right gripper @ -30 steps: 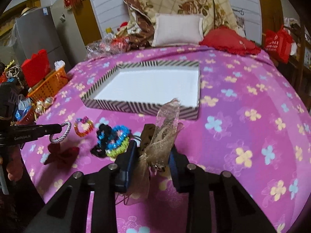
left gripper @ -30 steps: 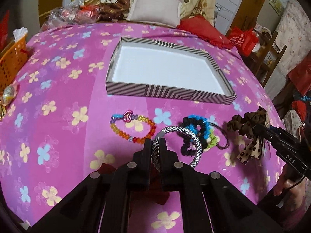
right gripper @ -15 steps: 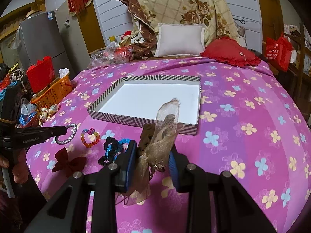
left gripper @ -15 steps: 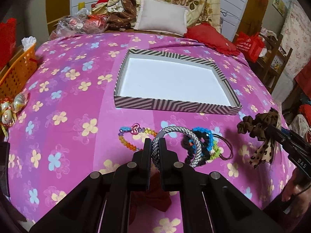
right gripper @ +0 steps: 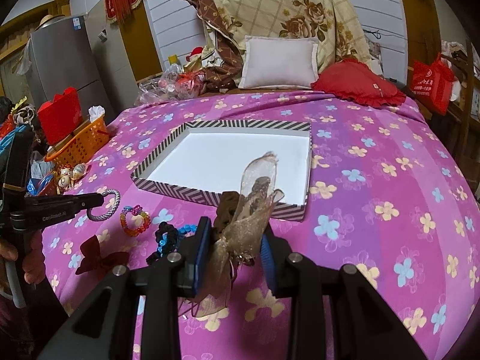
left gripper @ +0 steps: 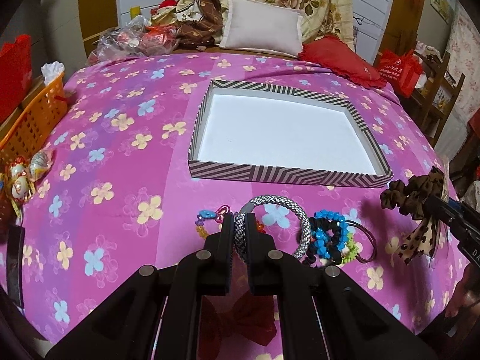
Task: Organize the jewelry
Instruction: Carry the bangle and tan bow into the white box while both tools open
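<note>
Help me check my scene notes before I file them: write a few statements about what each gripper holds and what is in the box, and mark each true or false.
1. The left gripper is shut on the grey braided bracelet. True.
2. The striped box already holds jewelry. False: it is empty.
3. The right gripper is open and empty. False: it is shut on the brown bow scrunchie.
4. The rainbow bead bracelet lies on the bedspread. True.

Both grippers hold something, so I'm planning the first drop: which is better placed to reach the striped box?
Right, probably: the right gripper and its brown leopard-print scrunchie appear nearer the striped box.
</note>
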Motion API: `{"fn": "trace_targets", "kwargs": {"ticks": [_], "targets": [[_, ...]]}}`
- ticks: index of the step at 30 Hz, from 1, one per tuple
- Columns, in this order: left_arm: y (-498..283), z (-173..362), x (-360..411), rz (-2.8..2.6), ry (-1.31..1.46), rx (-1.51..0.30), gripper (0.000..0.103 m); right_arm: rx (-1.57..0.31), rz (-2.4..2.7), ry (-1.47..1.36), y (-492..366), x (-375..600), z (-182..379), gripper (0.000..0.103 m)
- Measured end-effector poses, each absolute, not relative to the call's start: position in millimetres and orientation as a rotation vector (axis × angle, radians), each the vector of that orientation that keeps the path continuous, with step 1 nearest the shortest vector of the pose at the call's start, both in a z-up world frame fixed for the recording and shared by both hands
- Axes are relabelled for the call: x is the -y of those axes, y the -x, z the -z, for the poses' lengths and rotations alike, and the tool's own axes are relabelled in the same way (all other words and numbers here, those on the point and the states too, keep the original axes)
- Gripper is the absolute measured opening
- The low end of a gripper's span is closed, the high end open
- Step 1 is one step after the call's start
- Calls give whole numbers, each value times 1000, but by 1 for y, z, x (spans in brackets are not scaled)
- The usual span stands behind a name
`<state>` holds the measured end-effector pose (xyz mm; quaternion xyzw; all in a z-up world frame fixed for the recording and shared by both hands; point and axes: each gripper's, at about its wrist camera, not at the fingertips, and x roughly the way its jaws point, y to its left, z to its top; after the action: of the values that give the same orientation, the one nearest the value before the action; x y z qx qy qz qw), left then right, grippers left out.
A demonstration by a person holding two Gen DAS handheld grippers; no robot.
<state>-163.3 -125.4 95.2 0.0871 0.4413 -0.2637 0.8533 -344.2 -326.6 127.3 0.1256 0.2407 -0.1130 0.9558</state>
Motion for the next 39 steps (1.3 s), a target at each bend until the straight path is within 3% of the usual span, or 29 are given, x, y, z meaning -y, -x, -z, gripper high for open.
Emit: {"fn": "trace_targets", "kwargs": {"ticks": [26, 39], "targets": [[87, -104, 161, 553, -124, -941, 0, -474, 215, -250, 276, 358, -149, 32], [26, -63, 181, 437, -127, -1006, 0, -549, 214, -329, 208, 405, -126, 32]]}}
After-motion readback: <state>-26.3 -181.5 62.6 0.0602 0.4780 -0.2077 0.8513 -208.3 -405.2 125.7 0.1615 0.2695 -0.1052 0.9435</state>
